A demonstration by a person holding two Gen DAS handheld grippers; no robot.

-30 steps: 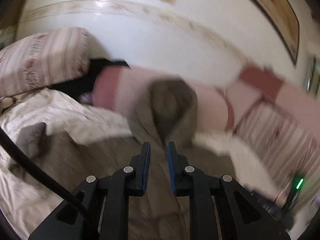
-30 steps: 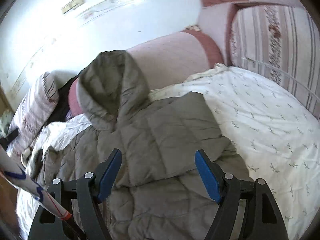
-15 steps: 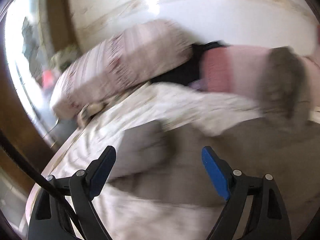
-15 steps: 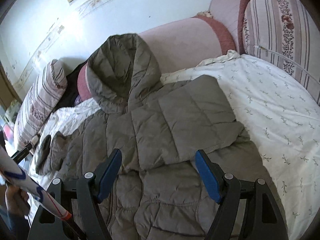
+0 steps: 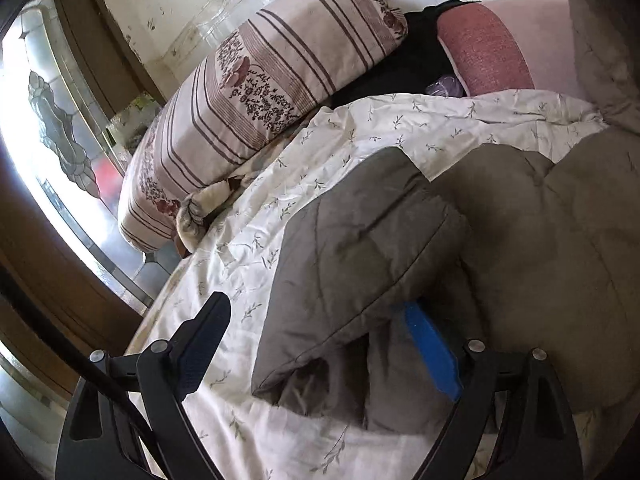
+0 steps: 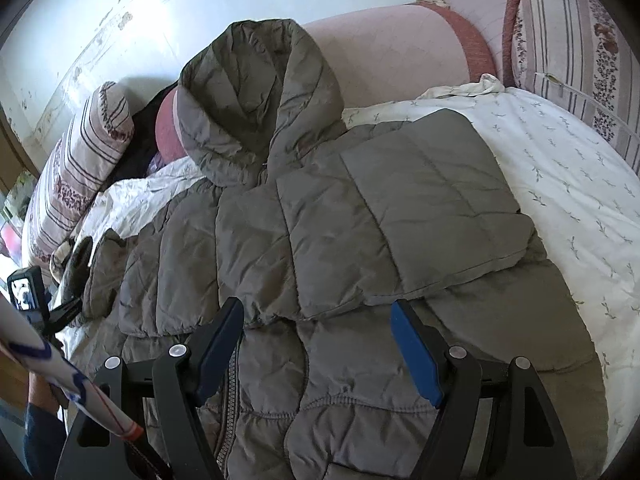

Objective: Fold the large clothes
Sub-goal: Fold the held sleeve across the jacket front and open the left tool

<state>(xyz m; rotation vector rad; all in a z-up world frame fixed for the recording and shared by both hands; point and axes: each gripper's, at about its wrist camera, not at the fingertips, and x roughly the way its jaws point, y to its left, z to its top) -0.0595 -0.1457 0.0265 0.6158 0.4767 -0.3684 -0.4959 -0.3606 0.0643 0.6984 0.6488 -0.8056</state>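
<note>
1. The left gripper [image 5: 316, 344], clamped shut a second ago in front of the hood, now has its jaws spread wide and grips nothing. The rule on jaw motion does not apply: the opening settled half a second back.
2. Its view has swung from the hood to the outstretched left sleeve [image 5: 360, 264] of the grey puffer jacket [image 6: 320, 248]. The cuff end lies between the fingers, unpinched.
3. The right gripper [image 6: 316, 344] is released as before and hovers over the jacket front, holding nothing.
4. The jacket lies front-up on the floral bedsheet [image 6: 568, 184], hood [image 6: 256, 92] propped against the pink headboard cushion [image 6: 400, 52]. The right sleeve [image 6: 432, 200] is already folded across the chest.
5. Judgement: the left sleeve fold is next.
6. Containers: none in view.
</note>
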